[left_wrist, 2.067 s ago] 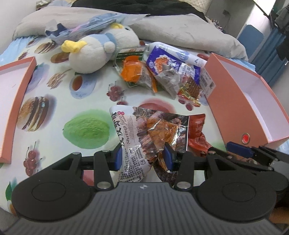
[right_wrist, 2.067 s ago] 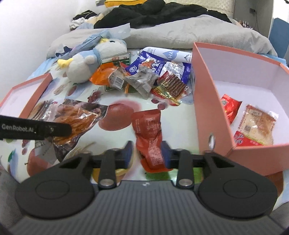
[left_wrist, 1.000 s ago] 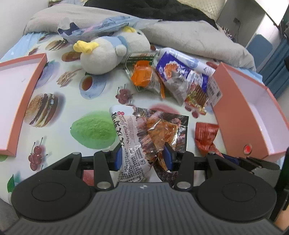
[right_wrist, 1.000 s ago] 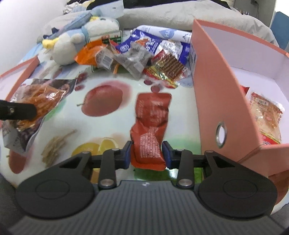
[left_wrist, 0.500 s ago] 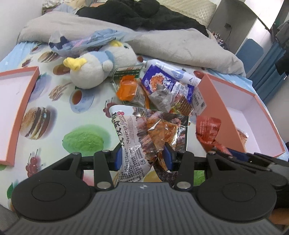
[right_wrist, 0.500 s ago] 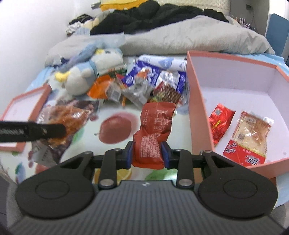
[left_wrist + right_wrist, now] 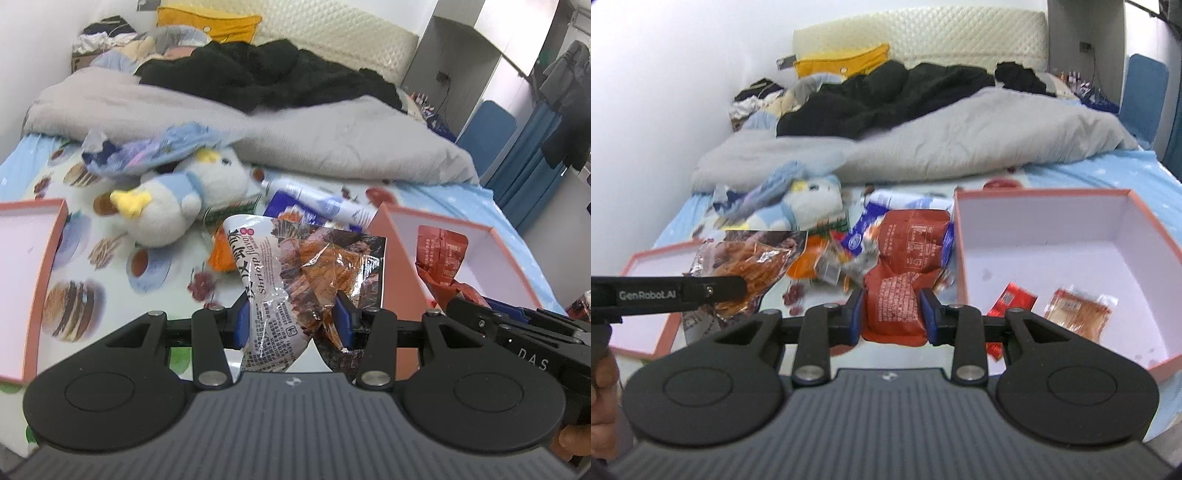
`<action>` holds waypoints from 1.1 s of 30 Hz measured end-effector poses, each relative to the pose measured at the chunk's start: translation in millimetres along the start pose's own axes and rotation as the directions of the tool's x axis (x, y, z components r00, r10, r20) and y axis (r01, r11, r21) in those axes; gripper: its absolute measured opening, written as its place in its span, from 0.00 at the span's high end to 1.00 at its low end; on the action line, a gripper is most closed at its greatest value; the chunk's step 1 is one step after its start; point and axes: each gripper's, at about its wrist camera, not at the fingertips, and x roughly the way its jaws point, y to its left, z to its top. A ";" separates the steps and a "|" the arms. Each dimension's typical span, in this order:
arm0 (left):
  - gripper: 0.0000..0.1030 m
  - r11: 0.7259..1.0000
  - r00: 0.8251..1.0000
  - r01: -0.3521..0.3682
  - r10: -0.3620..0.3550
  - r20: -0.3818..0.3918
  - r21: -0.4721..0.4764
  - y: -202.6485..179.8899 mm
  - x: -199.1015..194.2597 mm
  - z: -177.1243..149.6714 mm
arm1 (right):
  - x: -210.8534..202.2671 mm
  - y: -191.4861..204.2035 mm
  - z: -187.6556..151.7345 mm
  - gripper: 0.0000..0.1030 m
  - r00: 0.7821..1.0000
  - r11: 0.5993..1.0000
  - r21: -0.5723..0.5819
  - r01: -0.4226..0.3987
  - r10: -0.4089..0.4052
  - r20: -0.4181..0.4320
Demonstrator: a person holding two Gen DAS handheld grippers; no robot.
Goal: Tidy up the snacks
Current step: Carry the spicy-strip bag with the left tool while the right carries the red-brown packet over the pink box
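My left gripper [image 7: 291,323] is shut on a shrimp-flavour snack bag [image 7: 295,273] and holds it up above the bed; the bag also shows in the right wrist view [image 7: 750,258]. My right gripper [image 7: 892,314] is shut on a red snack packet [image 7: 905,266], held in the air just left of the open pink box [image 7: 1145,210]; the packet also shows in the left wrist view [image 7: 441,254]. The box holds a small red packet [image 7: 1012,299] and a clear packet of orange snack [image 7: 1075,308]. Several loose snack packets [image 7: 849,258] lie in a pile on the bed.
A pink box lid [image 7: 44,258] lies open side up at the left. A plush bird [image 7: 177,195] sits behind the pile. A grey duvet [image 7: 960,144] and black clothes [image 7: 886,92] cover the far bed. A blue chair [image 7: 487,129] stands at the right.
Both grippers have lifted their packets off the bed and risen. The red packet has moved from the sheet to beside the pink box's left wall.
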 end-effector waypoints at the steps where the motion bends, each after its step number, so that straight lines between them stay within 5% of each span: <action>1: 0.51 1.000 1.000 0.004 -0.004 0.007 0.005 -3.2 -1.2 3.6 | -2.1 -1.0 3.5 0.66 1.000 1.000 -0.002 0.003 -0.003 0.009; 17: 0.51 0.992 0.991 0.104 -0.109 0.077 0.075 -69.0 -0.1 50.2 | -24.3 -36.2 43.3 0.66 0.989 0.997 -0.001 0.079 -0.079 0.127; 33: 0.51 0.969 0.984 0.178 -0.179 -0.008 0.172 -159.3 49.2 50.4 | -30.8 -120.1 37.9 0.66 0.973 0.978 0.090 0.187 -0.198 0.121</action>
